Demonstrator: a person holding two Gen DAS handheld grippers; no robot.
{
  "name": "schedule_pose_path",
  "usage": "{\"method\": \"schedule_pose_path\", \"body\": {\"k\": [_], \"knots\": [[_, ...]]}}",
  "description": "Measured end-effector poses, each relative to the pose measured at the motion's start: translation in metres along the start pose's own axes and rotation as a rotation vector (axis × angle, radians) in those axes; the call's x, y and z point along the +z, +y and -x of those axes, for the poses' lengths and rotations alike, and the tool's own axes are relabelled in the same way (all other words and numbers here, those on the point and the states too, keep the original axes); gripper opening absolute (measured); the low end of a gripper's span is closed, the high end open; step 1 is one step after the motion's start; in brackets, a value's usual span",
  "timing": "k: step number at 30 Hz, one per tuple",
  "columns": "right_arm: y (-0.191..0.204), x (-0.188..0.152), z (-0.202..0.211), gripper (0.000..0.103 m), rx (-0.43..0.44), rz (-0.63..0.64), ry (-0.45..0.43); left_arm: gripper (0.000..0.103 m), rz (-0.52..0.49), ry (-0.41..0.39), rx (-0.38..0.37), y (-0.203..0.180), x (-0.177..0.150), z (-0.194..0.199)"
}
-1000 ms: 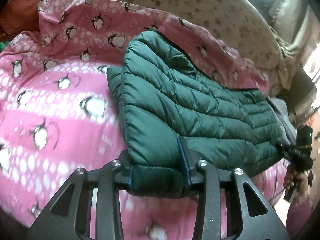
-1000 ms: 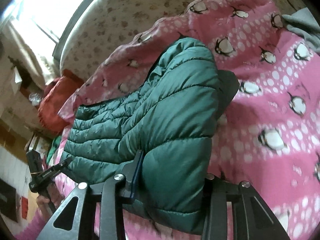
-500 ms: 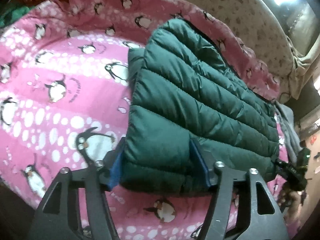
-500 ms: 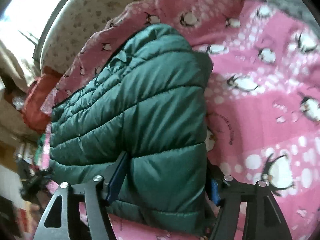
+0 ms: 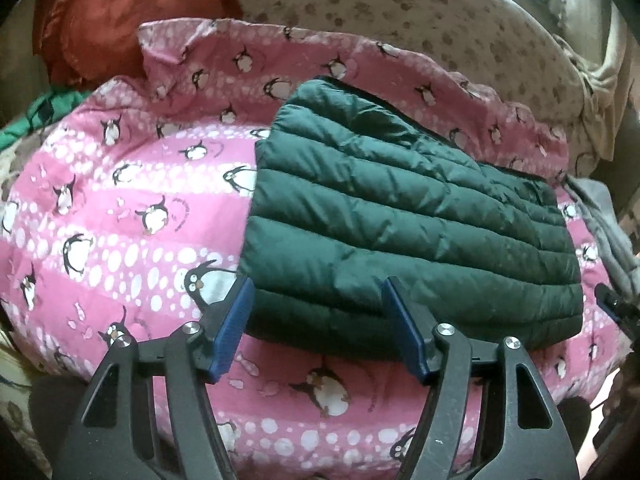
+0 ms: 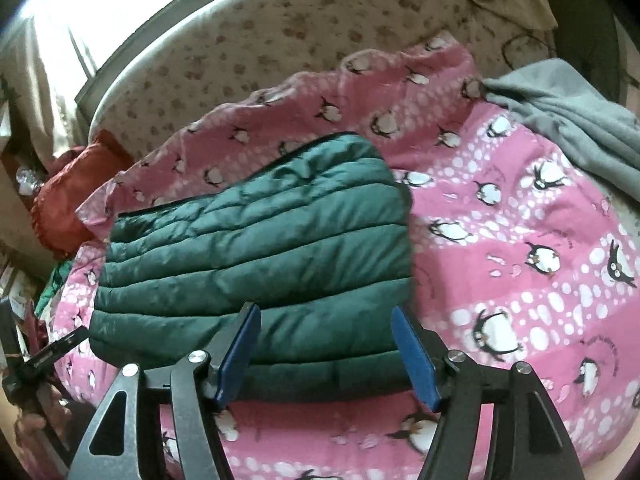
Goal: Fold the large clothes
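Tools both stand open now: the left tool (image 5: 316,328) and right tool (image 6: 326,354) have let go of the dark green quilted puffer jacket (image 5: 400,216) and drawn back (fold apparently complete). It lies folded on the pink penguin-print bed blanket (image 5: 120,216). Its underside and tucked sleeves are hidden.

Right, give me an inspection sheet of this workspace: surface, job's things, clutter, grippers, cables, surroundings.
Surface: pink penguin blanket spread over a bed.
Job's things: green quilted jacket, folded into a flat rectangle on the blanket.
Clutter: grey garment at the blanket's edge; red cushion at the far end.
Grippers: left gripper and right gripper both open, blue fingers at the jacket's near edge, not pressing it.
Cables: nothing seen.
Surroundings: patterned beige sheet, bright window beyond.
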State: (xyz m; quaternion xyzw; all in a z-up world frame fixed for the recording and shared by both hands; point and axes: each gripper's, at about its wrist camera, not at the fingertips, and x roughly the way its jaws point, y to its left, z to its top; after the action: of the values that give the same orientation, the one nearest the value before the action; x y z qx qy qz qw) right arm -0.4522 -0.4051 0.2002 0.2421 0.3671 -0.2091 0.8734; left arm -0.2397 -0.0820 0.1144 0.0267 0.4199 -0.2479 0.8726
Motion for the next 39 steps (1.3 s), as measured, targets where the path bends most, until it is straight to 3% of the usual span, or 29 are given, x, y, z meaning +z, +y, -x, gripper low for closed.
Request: {"method": "schedule_pose_path", "body": {"k": [8, 18, 35, 39], "knots": [[0.064, -0.016, -0.008, 0.065, 0.015, 0.119, -0.030, 0.067, -0.033, -0.050, 0.022, -0.027, -0.002, 0.009], [0.111, -0.019, -0.010, 0.071, 0.035, 0.202, -0.065, 0.067, -0.052, -0.065, 0.019, -0.037, -0.002, 0.008], [0.133, -0.017, -0.015, 0.071, 0.027, 0.264, -0.079, 0.067, -0.072, -0.082, 0.051, -0.044, 0.004, 0.003], [0.130, -0.017, -0.018, 0.071, 0.037, 0.248, -0.070, 0.067, -0.090, -0.093, 0.119, -0.046, 0.003, 0.003]]}}
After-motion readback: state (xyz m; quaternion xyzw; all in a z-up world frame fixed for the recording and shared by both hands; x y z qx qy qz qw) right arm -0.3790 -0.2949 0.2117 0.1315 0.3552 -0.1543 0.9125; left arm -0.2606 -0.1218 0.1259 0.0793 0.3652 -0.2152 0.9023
